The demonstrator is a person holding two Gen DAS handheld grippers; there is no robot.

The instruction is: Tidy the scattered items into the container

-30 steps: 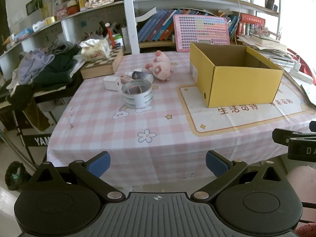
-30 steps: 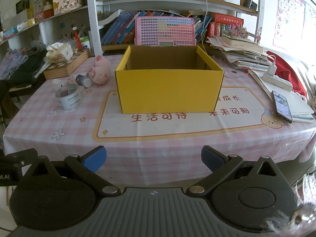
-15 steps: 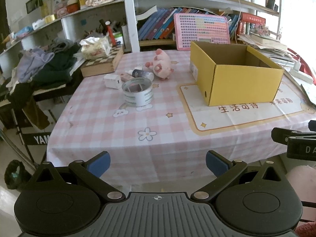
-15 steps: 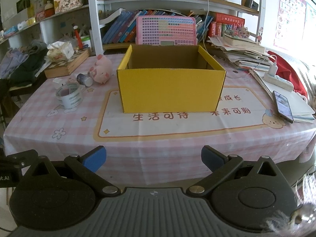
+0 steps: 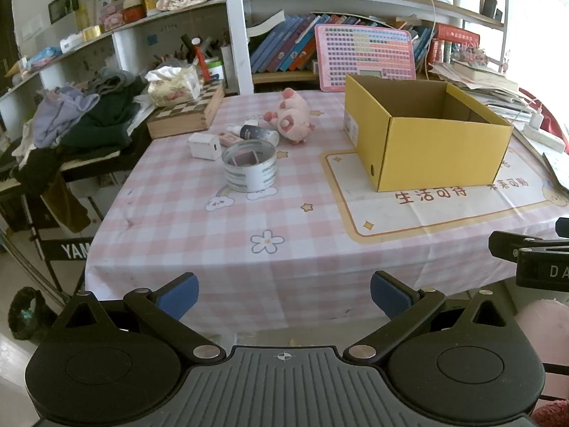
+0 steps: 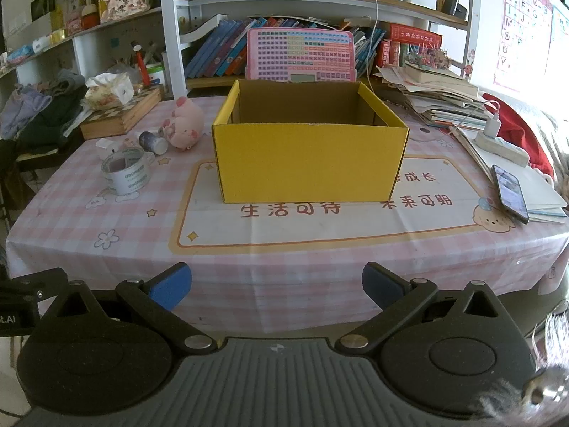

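- Left wrist view: the left gripper (image 5: 283,293) has its blue pads spread wide with nothing between them, short of the near edge of the table (image 5: 185,242).
- Ahead and slightly left stands the tape roll (image 5: 250,165), on end; beyond it lie a white charger cube (image 5: 204,146), a dark small bottle (image 5: 259,133) on its side and a pink plush pig (image 5: 294,117). All sit well apart from the tool.
- Ahead and right stands the yellow box (image 5: 437,153), open-topped, no contents visible.
- Handling, as judged: the roll looks stiff and light, best pinched across its wall; the pig is soft and should yield, so grip its body; the bottle may roll.
- Against the earlier frame, the roll and box sit a little lower and nearer, so the tool has crept forward.
- Right wrist view: the right gripper (image 6: 276,281) is likewise spread and empty, squarely facing the yellow box (image 6: 309,162) straight ahead.
- The tape roll (image 6: 126,174), bottle (image 6: 153,142) and pig (image 6: 185,124) lie far ahead-left.
- Versus the earlier frame, the box appears marginally closer; nothing on the table has shifted.
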